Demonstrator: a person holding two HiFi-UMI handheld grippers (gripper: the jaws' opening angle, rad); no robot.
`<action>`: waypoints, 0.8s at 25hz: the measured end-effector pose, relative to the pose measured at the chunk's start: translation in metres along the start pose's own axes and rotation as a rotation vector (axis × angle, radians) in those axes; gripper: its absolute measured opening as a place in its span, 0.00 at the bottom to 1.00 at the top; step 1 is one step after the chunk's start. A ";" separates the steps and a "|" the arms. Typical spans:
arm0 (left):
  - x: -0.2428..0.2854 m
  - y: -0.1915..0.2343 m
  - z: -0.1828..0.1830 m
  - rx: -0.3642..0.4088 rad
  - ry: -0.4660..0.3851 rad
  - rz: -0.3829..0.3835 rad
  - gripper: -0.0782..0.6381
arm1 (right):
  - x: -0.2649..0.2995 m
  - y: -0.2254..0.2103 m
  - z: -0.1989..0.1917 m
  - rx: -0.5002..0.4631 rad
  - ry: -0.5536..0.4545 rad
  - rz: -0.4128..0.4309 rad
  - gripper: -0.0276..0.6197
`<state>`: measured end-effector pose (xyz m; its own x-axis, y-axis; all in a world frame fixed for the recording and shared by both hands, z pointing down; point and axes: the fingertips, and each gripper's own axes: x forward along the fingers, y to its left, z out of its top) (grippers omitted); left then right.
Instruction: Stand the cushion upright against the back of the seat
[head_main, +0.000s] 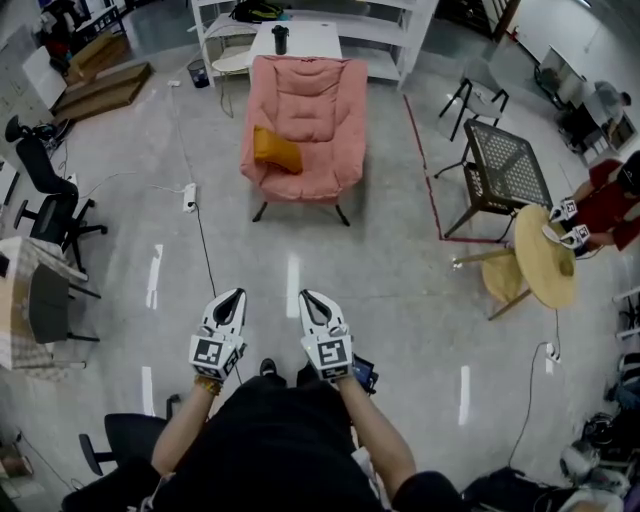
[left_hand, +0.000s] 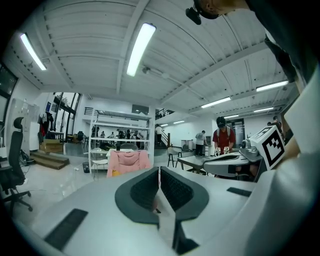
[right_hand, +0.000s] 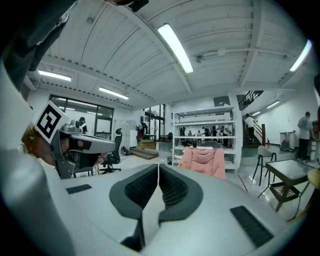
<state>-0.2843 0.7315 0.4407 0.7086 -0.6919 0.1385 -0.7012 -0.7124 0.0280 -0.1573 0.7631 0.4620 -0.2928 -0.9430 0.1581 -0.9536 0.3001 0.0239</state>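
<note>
The orange cushion (head_main: 276, 150) lies slanted on the left side of the pink armchair (head_main: 305, 110), down by the armrest at about 9 o'clock of the seat. It is low on the seat pad, not standing against the back. The armchair stands at 12 o'clock from the person, well apart from both grippers.

The left gripper (head_main: 235, 294) and the right gripper (head_main: 306, 296) are held side by side over the floor, pointing toward the armchair. Each has its jaws closed pad to pad, with nothing between them.

Between the grippers and the armchair lies grey concrete floor (head_main: 330, 260) streaked with light reflections. A white power strip (head_main: 189, 197) sits at 11 o'clock, and its thin cable (head_main: 204, 255) runs down the floor toward the left gripper, to the left of the straight line to the chair.

Just behind the armchair stands a small white table (head_main: 312, 40) with a black cup (head_main: 280, 38) on it, and behind that a white shelf unit (head_main: 400, 35).

At 1 to 2 o'clock a red tape line (head_main: 420, 150) marks the floor, and beyond it stands a black mesh-top table (head_main: 505, 165). A round wooden table (head_main: 545, 255) is at 3 o'clock, with a person in a red top (head_main: 610, 205) at its far side.

On the left, at 9 to 10 o'clock, black office chairs (head_main: 45, 190) stand near a wooden platform (head_main: 100, 90); all of this is off to the sides.
</note>
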 end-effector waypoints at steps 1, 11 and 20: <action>0.006 0.000 -0.001 -0.001 0.001 0.005 0.14 | 0.003 -0.005 -0.003 0.001 0.004 0.006 0.07; 0.063 0.016 0.002 -0.004 0.003 0.049 0.14 | 0.049 -0.050 -0.004 -0.013 0.010 0.059 0.07; 0.109 0.098 0.003 -0.025 -0.005 0.016 0.14 | 0.137 -0.053 -0.001 -0.029 0.064 0.034 0.07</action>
<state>-0.2754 0.5855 0.4556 0.6979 -0.7035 0.1341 -0.7138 -0.6985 0.0507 -0.1472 0.6180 0.4832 -0.3192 -0.9214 0.2219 -0.9404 0.3369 0.0463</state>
